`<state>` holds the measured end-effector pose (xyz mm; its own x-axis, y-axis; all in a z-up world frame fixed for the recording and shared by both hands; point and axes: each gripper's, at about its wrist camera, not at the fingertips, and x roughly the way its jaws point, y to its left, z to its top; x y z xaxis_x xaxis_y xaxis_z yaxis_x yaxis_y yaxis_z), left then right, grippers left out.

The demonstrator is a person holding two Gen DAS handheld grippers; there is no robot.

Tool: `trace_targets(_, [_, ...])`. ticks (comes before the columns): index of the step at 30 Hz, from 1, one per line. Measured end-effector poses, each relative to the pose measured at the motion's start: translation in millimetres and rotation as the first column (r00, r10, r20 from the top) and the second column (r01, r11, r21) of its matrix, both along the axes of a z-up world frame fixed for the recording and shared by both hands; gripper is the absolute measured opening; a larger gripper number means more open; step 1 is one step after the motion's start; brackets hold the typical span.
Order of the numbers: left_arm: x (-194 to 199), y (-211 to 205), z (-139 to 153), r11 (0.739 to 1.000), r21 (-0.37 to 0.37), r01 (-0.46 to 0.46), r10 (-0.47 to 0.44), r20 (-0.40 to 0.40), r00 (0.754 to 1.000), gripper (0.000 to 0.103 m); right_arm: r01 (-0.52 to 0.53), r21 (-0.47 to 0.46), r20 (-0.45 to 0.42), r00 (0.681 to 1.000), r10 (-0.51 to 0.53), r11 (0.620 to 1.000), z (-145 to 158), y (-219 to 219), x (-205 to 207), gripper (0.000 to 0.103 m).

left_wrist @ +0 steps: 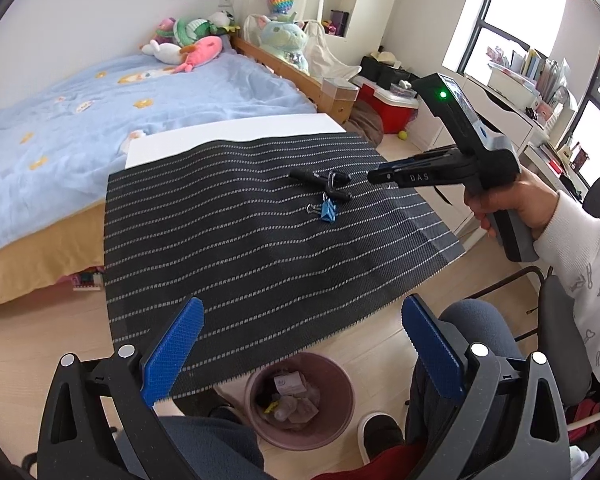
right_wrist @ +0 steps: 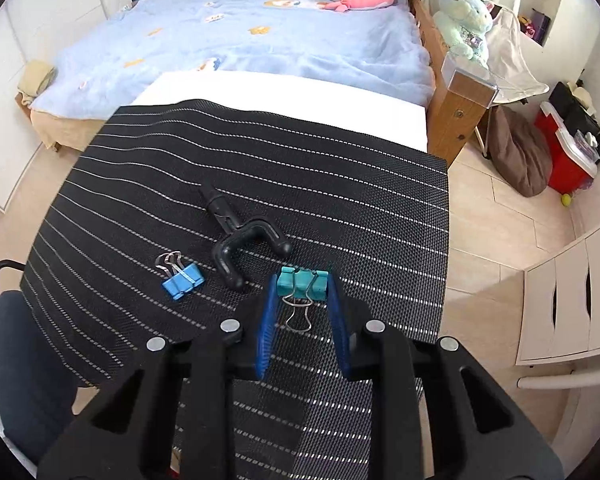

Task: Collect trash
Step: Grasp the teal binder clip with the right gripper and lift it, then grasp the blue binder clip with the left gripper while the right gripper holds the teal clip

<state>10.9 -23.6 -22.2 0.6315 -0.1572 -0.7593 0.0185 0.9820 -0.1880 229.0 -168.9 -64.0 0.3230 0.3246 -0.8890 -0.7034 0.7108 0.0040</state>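
A teal binder clip (right_wrist: 290,285) sits between the blue pads of my right gripper (right_wrist: 302,294), which is shut on its body just above the striped black mat (right_wrist: 300,168). The clip's wire handles point back at the camera. A blue binder clip (right_wrist: 182,280) and a black hook-shaped tool (right_wrist: 236,240) lie on the mat to the left. In the left wrist view, my right gripper (left_wrist: 374,177), held by a hand, is beside the black tool (left_wrist: 324,184) and the blue clip (left_wrist: 327,210). My left gripper (left_wrist: 300,344) hangs open and holds nothing, over the mat's near edge.
A pink waste bin (left_wrist: 256,412) with several scraps inside stands on the floor below the mat's edge, between the person's knees. The mat lies on a white table (right_wrist: 284,96) against a bed (right_wrist: 240,40). White drawers (right_wrist: 572,292) stand at the right.
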Motion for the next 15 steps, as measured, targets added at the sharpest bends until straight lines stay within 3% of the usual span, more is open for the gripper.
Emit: trace_targets(15, [69,-18,14,0.994,0.046,0.095,-0.095,0.007,0.995,0.095,-0.007,0.040,0.027,1.000,0.006,0.999,21,-19,-32,0.025])
